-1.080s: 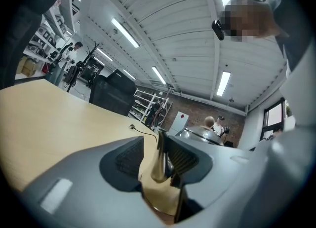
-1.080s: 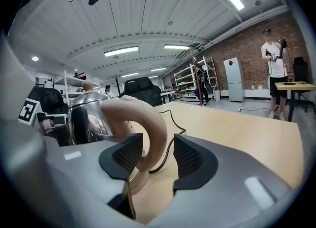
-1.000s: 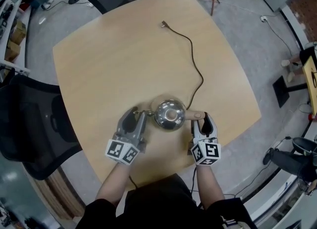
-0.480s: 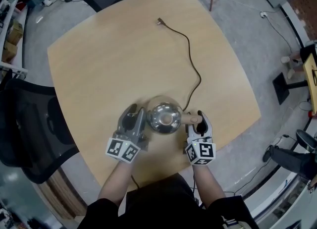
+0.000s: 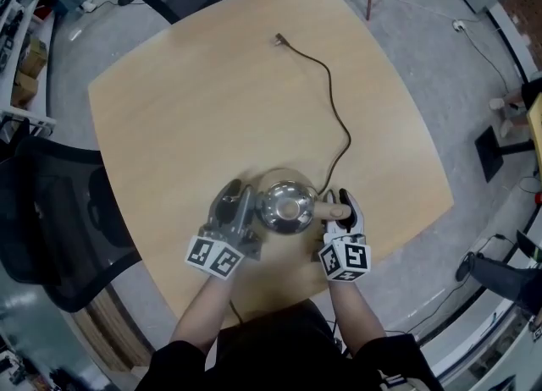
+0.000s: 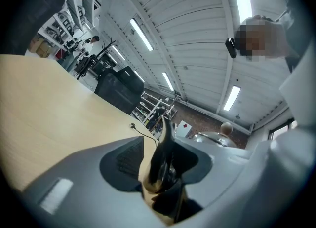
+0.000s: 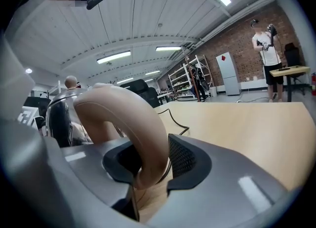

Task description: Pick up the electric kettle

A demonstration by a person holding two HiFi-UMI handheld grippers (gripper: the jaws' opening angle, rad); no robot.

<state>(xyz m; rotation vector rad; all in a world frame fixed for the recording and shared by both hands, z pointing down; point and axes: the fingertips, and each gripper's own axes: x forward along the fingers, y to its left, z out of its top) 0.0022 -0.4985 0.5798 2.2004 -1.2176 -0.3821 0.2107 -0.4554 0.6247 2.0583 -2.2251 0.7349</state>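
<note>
Jaws of our right gripper (image 5: 337,205), just closing, pinch the beige looped handle (image 7: 133,123) of the polished steel electric kettle (image 5: 288,206), which stands near the front edge of the pale wooden desk (image 5: 212,110). Our left gripper (image 5: 240,195) has jaws spread around the dark spout (image 6: 163,148). We judge that a firm squeeze and a level lift serve best.

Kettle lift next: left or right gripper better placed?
Right. The right gripper has just been closing its jaws onto the kettle handle, a likely sound lifting point. The left gripper only straddles the thin spout, jaws apart.
</note>
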